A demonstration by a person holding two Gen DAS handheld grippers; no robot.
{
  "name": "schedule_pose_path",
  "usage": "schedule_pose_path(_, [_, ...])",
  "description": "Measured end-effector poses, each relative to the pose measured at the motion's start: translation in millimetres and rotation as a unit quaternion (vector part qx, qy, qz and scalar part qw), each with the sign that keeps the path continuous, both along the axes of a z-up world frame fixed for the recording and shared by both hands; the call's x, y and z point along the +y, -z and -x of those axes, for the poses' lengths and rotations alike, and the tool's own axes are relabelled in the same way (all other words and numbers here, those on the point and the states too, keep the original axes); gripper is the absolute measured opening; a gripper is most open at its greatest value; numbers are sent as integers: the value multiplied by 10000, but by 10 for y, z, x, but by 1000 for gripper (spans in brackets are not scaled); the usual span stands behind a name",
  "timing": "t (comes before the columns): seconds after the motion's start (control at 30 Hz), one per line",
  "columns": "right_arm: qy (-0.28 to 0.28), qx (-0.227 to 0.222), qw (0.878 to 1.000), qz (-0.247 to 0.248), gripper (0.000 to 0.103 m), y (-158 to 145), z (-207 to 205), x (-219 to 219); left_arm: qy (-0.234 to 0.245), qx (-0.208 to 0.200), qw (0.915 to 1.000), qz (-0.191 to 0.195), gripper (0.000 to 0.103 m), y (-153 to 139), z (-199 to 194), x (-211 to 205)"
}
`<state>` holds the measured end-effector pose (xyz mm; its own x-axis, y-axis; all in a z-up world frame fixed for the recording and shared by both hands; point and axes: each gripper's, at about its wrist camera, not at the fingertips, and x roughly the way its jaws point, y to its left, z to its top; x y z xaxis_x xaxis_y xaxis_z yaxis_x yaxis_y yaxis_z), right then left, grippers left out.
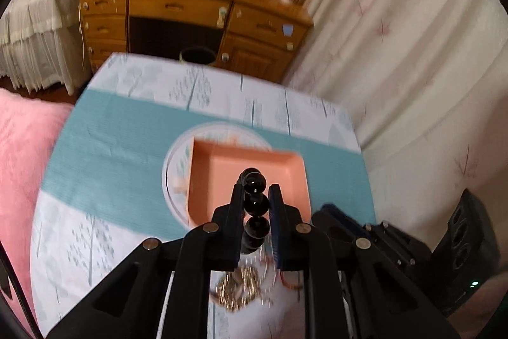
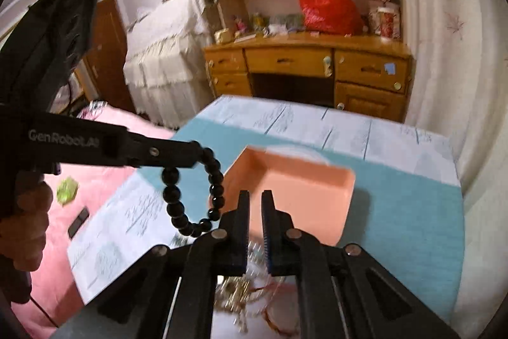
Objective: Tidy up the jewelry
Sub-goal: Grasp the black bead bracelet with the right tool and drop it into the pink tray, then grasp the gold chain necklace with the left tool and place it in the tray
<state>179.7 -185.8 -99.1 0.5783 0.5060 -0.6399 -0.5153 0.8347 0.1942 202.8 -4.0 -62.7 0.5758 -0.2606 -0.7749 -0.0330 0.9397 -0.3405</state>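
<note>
Teal-and-white patterned tablecloth [image 1: 111, 142] carries pink square plastic tray [image 1: 254, 161] mid-table; wooden desk [image 1: 177, 5] behind; left gripper [image 1: 256, 191] clamps black round-bead bracelet [image 2: 190, 189]; right gripper [image 2: 255, 196] narrow, seemingly empty

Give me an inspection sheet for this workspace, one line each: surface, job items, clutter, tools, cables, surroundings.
Surface: table under a teal and white cloth.
Job items: pink tray, nothing seen inside it; black bracelet hanging; blurred jewelry pile near the front edge.
Clutter: nothing seen.
Tools: left tool shut on the bracelet; right tool slightly open, holding nothing.
Cables: nothing seen.
Surroundings: desk, red bag, curtain, pink bedding.
</note>
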Motion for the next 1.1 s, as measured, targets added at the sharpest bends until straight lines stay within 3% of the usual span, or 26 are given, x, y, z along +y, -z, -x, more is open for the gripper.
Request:
schedule_pose_path(0.1, [241,136,9996,40,7,74,-129,-53,-53,-112,9999,-106,14,24,-118,-18])
schedule_pose_path(0.13, [313,220,9993,53,7,115,-162,-73,12,-9,9999,-112,19,90,-184,-33])
schedule_pose_path(0.17, [412,332,9986,46,7,168,-193,-103,107,235,9995,-174,46,194,-253,-65])
schedule_pose_path(0.2, [465,426,9980,15,7,205,-217,-137,63,466,9983,-335,80,301,-294,-93])
schedule_pose_path(0.23, [521,585,9969,-46,8,268,-233,-175,-94,570,9970,-511,86,385,-282,-101])
schedule_pose_path(0.43, [649,1243,9901,-63,10,525,-186,-312,-284,927,9915,-873,87,661,-85,-30])
schedule_pose_path(0.47, [640,1274,9898,-23,17,549,-164,-321,-298,956,9906,-929,87,673,-54,-6])
schedule_pose_path(0.6, [589,1421,9881,17,62,616,-40,-348,-297,981,9886,-1102,87,739,109,70])
schedule_pose_path(0.7, [688,1670,9835,-43,78,705,47,-395,-147,1013,9879,-1163,87,802,263,48])
schedule_pose_path(0.83, [928,1901,9774,44,78,846,198,-446,177,981,9858,-1351,87,851,452,-79])
schedule_pose_path(1.03, [781,1602,9796,933,86,1001,464,-355,658,829,9831,-1494,86,950,681,-268])
schedule_pose_path(1.07, [726,1503,9805,1038,86,1017,501,-346,711,842,9816,-1562,79,988,704,-297])
schedule_pose_path(1.1, [666,1367,9818,1138,86,1036,548,-336,757,876,9806,-1584,66,1019,704,-316])
